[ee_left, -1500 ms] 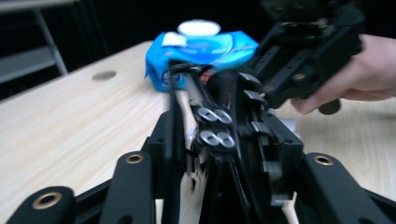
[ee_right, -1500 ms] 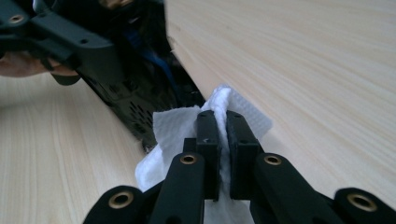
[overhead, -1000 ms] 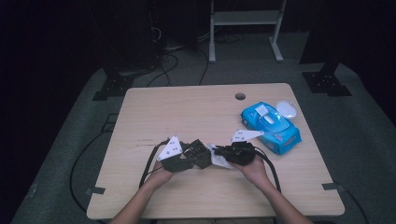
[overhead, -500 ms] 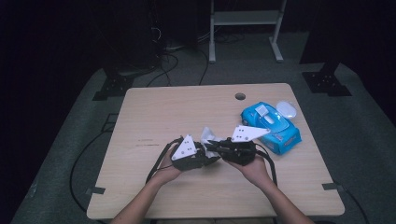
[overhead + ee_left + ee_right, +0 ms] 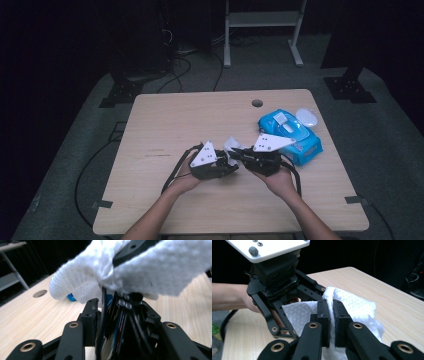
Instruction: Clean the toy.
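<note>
Gripping a white wet wipe [image 5: 352,305] between its two black pads, the right gripper [image 5: 331,322] stood pinched tight on the cloth, the pads nearly meeting with only a fold of it between them. From those pads the wipe spread away toward twelve and two o'clock in the right gripper view and lay against the frame of the left gripper [image 5: 287,293], just beyond at ten o'clock. In the left gripper view the same wipe [image 5: 150,272] hung draped at twelve o'clock, above and just ahead of that gripper's own pads, one of which [image 5: 90,315] showed clear of the cloth; the jaws had just been easing apart, stood narrowly parted, and pressed on nothing that could be seen.

In the high view the two grippers met nose to nose near the table's [image 5: 175,120] front middle, left gripper [image 5: 212,162] at nine o'clock of the wipe [image 5: 232,146], right gripper [image 5: 260,157] at three. Farther off, at two o'clock from the grippers, lay a blue wipes pack [image 5: 292,135], with a small white lid [image 5: 307,117] just beyond it.
</note>
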{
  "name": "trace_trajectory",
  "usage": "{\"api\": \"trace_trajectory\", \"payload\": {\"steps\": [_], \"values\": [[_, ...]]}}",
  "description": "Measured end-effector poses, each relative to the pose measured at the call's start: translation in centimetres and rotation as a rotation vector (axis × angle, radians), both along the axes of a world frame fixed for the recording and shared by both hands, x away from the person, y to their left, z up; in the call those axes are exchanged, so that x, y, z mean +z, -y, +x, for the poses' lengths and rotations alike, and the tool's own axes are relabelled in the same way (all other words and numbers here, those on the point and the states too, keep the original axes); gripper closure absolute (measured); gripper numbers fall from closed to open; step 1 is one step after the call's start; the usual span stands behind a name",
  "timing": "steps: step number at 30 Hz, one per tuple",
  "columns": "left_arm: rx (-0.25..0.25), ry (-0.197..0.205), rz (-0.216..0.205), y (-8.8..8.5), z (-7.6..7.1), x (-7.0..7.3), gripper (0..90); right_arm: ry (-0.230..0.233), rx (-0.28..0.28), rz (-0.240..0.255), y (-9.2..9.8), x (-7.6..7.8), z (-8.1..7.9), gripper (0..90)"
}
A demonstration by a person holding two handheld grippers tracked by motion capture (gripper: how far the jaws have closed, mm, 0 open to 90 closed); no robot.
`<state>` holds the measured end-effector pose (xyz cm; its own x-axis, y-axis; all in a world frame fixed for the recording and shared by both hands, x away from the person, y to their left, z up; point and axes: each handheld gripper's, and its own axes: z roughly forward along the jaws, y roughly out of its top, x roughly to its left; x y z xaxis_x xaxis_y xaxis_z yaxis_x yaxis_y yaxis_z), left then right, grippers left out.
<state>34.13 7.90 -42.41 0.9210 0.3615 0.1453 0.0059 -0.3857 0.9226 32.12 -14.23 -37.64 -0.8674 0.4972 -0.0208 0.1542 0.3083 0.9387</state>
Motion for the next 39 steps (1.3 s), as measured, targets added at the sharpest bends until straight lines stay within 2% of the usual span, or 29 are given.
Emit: {"api": "trace_trajectory", "payload": {"steps": [3,5,8,9,13,16,20,22,25,27,29,32,36,39], "values": [[0.011,-0.021,-0.007,-0.9,0.2,-1.1,54.3,-0.001,-0.018,0.003,0.3,0.0,0.2,85.3],[0.019,-0.016,-0.022,-1.0,0.1,-1.3,54.7,-0.016,-0.019,0.013,0.4,-0.1,0.3,85.3],[0.028,0.012,-0.014,-1.0,-0.1,-1.1,55.9,-0.009,-0.025,0.013,0.2,0.0,0.3,85.2],[0.024,0.003,-0.021,-0.9,-0.2,-1.0,57.0,-0.012,-0.024,0.015,0.1,0.0,0.3,85.2],[0.026,0.018,-0.024,-0.9,-0.3,-1.1,57.1,-0.012,0.020,0.024,-0.5,0.0,-0.1,85.1],[0.036,0.021,-0.021,-1.0,-0.3,-1.1,57.1,-0.017,0.033,0.023,-0.6,-0.1,0.0,85.2],[0.041,0.027,-0.014,-0.9,-0.3,-0.9,57.1,-0.006,-0.012,-0.002,0.0,0.2,0.2,85.3],[0.034,0.029,-0.005,-0.8,-0.3,-0.8,57.1,-0.007,-0.017,-0.008,-0.1,0.3,0.0,85.3],[0.022,0.031,0.010,-0.5,-0.5,-0.7,57.2,-0.009,0.022,0.006,-1.0,0.4,-0.3,85.2],[0.024,0.037,0.015,-0.3,-0.6,-0.7,57.1,-0.022,0.069,0.020,-1.8,0.3,-0.5,85.2],[0.032,0.040,0.012,-0.4,-0.6,-0.7,57.1,-0.014,0.088,-0.005,-2.7,0.2,-0.7,85.2],[0.039,0.034,0.005,-0.7,-0.6,-0.8,57.2,-0.009,0.072,-0.014,-2.5,0.1,-0.5,85.2],[0.042,0.030,0.001,-0.8,-0.5,-0.8,57.1,-0.001,0.017,-0.009,-1.2,0.3,-0.3,85.2],[0.039,0.044,0.013,-0.4,-0.6,-0.7,57.1,-0.006,0.026,-0.003,-1.5,0.3,-0.4,85.2]]}}
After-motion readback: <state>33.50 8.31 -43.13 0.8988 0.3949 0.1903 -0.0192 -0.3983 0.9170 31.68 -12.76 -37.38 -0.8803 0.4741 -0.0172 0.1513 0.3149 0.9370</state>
